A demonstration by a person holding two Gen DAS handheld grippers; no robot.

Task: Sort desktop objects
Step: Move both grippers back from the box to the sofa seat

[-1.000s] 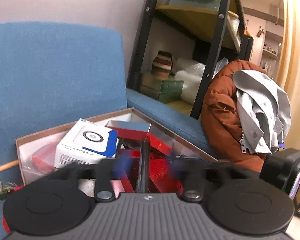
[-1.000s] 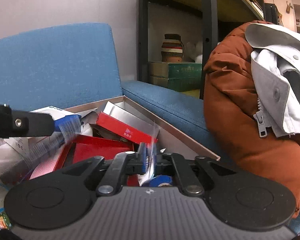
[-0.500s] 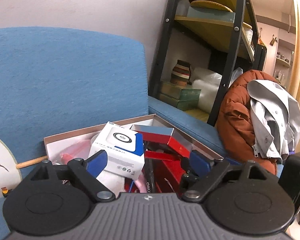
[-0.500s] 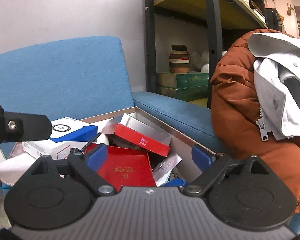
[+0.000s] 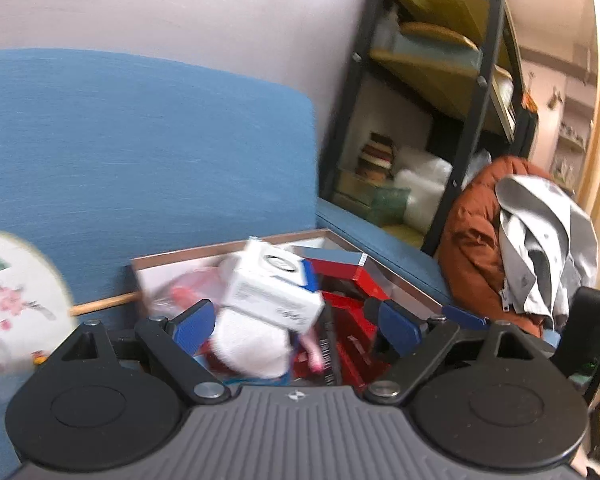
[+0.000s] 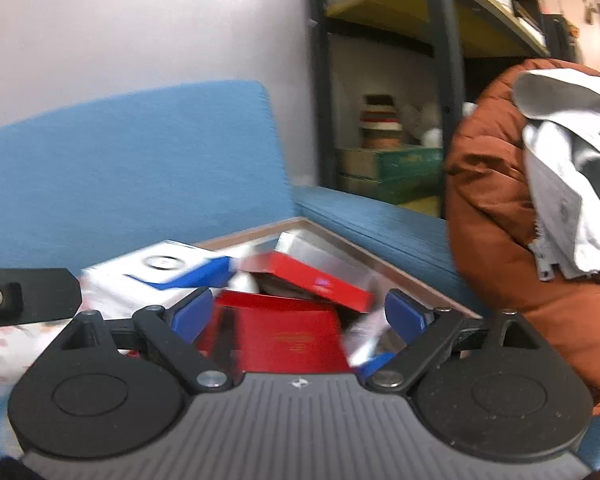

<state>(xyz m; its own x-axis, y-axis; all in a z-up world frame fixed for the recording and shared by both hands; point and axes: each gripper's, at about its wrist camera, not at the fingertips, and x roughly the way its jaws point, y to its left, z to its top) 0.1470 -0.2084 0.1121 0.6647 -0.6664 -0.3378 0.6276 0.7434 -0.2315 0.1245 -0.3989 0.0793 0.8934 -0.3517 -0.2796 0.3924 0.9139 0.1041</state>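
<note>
**Both grippers spread wide over crowded box on blue sofa**

The left gripper [image 5: 296, 322] hangs with its blue-padded fingers [image 5: 192, 320] apart and empty above a shallow cardboard box [image 5: 236, 246] on the blue sofa [image 5: 148, 152]. A white-and-blue carton [image 5: 274, 288] lies tilted atop red boxes [image 5: 348, 280] inside it. The right gripper [image 6: 298, 316] also has its fingers apart, holding nothing, over a red booklet [image 6: 292, 336]. A brown jacket [image 6: 496, 208] sits to the right, a painted fan [image 5: 16, 300] to the left

Both views: even indoor light, motion blur thru centre, fisheye bend at edges, dark corners; warm glare upper right.
</note>
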